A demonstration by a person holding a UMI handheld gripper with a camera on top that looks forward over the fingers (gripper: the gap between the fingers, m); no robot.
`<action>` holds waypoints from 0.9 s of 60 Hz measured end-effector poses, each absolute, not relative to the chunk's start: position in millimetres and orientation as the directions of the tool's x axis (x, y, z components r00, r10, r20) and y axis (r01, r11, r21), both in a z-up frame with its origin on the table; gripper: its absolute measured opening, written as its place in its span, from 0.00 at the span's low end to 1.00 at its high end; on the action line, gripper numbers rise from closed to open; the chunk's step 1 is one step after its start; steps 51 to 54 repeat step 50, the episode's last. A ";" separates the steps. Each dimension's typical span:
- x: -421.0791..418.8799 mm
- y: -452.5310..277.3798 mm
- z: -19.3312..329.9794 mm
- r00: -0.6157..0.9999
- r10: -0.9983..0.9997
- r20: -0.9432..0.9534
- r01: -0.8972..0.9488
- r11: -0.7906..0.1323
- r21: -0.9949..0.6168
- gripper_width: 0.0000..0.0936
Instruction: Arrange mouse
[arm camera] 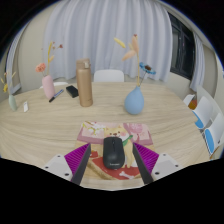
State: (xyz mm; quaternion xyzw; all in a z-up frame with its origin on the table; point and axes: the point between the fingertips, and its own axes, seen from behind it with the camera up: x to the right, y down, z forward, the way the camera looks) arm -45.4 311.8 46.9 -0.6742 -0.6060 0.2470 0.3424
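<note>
Mouse [114,153] sits on mousepad [113,150], between gripper [113,161] fingers, gaps both sides. Fingers apart, not clamping. Grasp and final placement apparently still pending.

Soft even daylight (curtained windows behind), strong fisheye bending at edges

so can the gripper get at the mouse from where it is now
Probably yes: the mouse lies between the open gripper fingers on the mouse pad, gaps either side, and nothing blocks it.
</note>
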 end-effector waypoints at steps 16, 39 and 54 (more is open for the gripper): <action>82.0 227.2 143.2 0.085 0.996 -0.013 0.623 -0.063 -0.779 0.91; 242.1 175.1 145.0 0.019 0.999 -0.036 0.680 -0.040 -0.732 0.91; 264.3 191.5 138.3 0.027 0.999 0.022 0.685 -0.002 -0.729 0.92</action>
